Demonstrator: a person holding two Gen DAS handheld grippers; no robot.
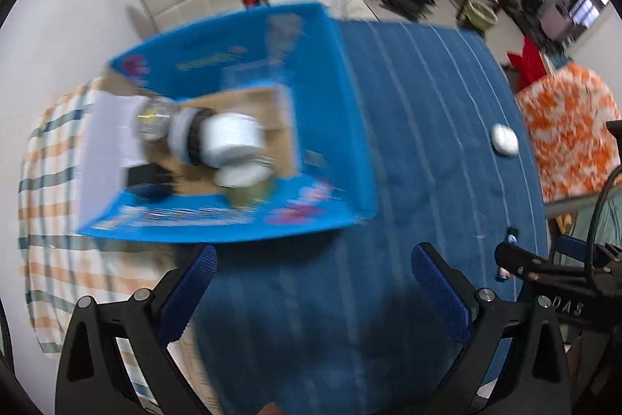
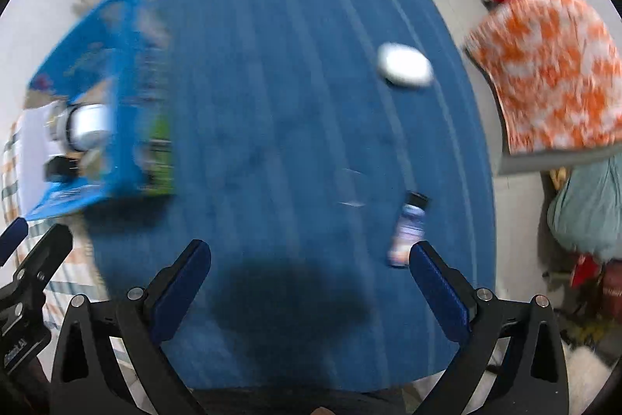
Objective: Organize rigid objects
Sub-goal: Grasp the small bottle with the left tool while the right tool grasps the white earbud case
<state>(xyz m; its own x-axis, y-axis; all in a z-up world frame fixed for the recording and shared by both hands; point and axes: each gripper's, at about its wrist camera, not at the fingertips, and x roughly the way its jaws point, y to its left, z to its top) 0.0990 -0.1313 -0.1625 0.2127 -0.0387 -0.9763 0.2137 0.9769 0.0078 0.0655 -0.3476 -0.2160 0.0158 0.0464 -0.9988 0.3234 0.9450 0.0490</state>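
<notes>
Your right gripper (image 2: 311,282) hangs over the blue mat (image 2: 280,104), jaws spread, empty. The small bottle (image 2: 408,230) lies on its side just beside the right finger, long axis pointing away from you, cap far. White oval object (image 2: 404,65) sits farther ahead. Your left gripper (image 1: 313,282), also spread and empty, is nearer the blue box (image 1: 330,127). Right hand is better placed for the bottle.

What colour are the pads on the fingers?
Dark blue, on black arms; the fingers show sharpest in the right wrist view.
</notes>
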